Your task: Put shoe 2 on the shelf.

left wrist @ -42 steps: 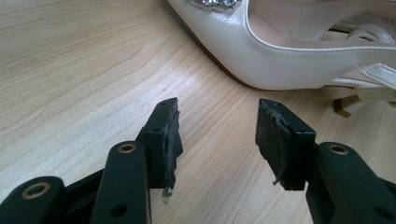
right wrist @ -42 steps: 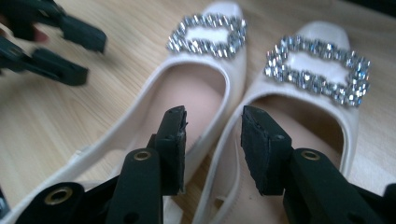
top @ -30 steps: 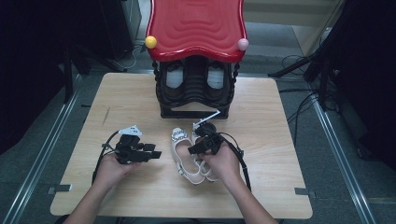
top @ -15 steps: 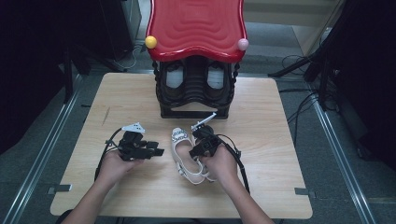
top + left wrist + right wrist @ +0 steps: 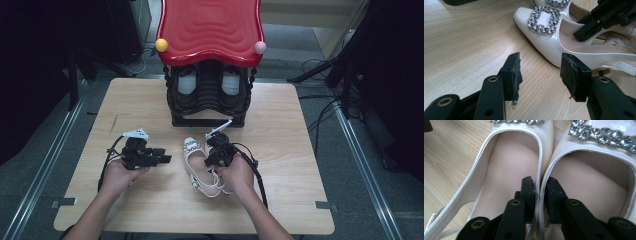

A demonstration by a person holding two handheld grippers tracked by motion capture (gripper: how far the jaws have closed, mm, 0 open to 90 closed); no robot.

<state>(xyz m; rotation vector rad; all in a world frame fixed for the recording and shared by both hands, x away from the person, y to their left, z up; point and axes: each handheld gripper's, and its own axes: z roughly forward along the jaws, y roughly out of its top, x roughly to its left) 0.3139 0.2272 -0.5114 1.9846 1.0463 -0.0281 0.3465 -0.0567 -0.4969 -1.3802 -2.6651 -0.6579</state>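
Clamping the two inner side walls of a pair of white shoes together, the right gripper is working at lower centre of the high view, one jaw inside each shoe. Largest in that frame, a red-topped shoe rack is standing at top centre on the wooden table, with dark shoes on its shelf. Left of the pair, the left gripper is waiting with jaws apart and nothing between them, pointing at the near shoe's toe. In the right gripper view, the jaws are pinching both thin rims low in the frame. Lifting well likely means keeping that squeeze firm and rising level, so neither shoe is slipping free. Smallest, crystal buckles are glinting at upper centre of the left gripper view.
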